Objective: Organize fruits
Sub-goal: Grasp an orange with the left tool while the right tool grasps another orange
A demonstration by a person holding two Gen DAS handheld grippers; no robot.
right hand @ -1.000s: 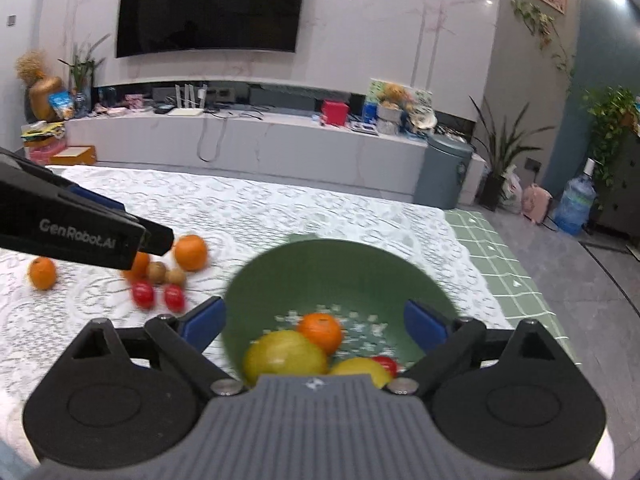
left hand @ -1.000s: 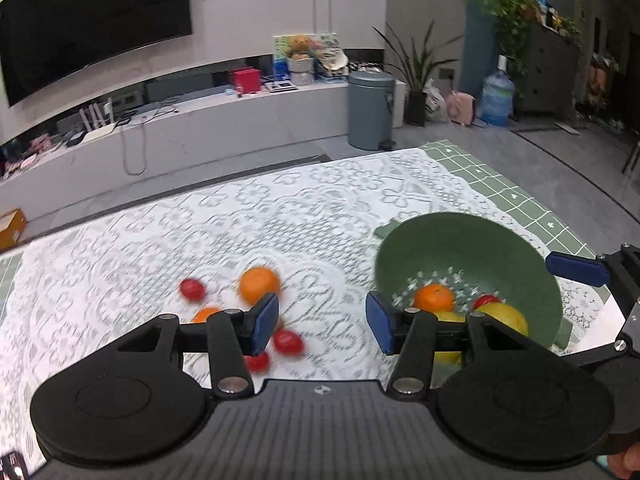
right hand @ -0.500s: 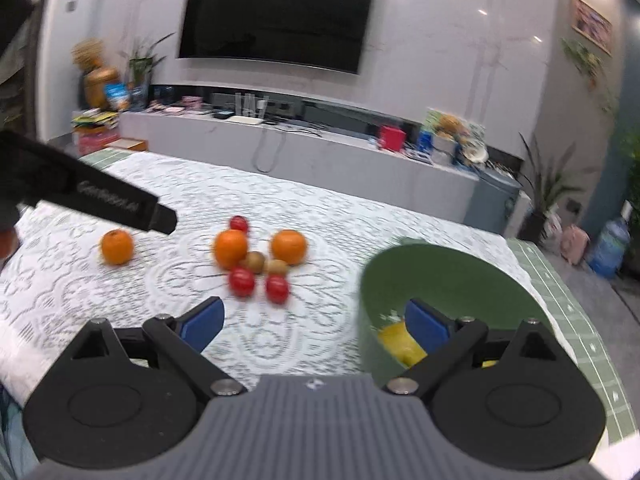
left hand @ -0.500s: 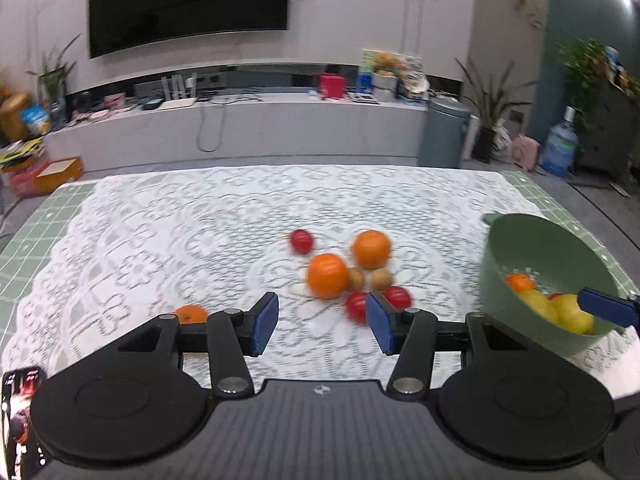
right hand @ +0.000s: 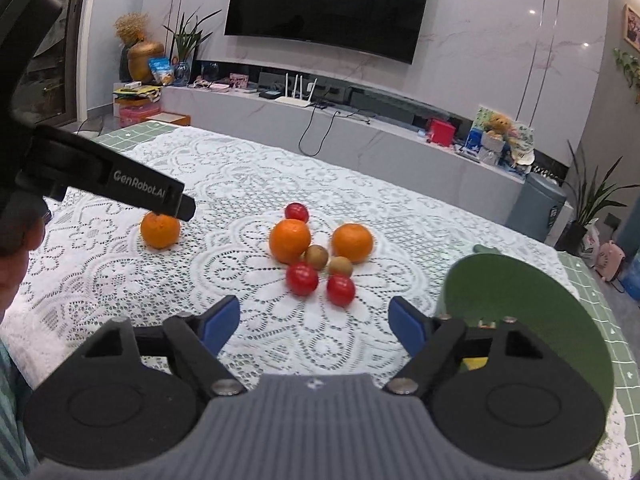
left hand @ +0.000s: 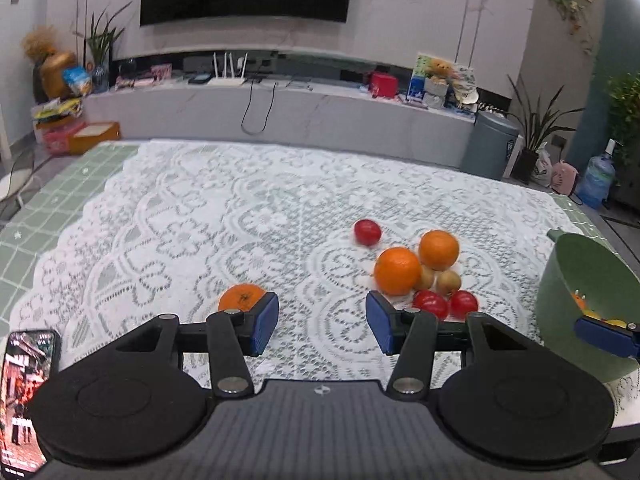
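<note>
**Both grippers empty above the fruit on the lace cloth**

My left gripper [left hand: 322, 323] has its blue pads spread wide with nothing between them, hovering over the surface [left hand: 224, 216], which is covered by a white lace cloth. A lone orange [left hand: 240, 297] sits just beyond its left pad, partly hidden by it. Off to the right is the main cluster: two oranges [left hand: 398, 271] touching each other, two small brown fruits [left hand: 448, 282] tucked against them, two red tomatoes [left hand: 430, 304] nearest me, and a third tomato [left hand: 367, 232] a little apart at the back.

My right gripper [right hand: 314, 326] is also wide open and holds nothing; the cluster lies just ahead of its fingers. The green bowl [right hand: 560, 312] stands to the right of the cluster at the edge of the cloth, and I can glimpse yellow and orange fruit inside. A phone [left hand: 26, 396] with a lit screen shows at my lower left.
</note>
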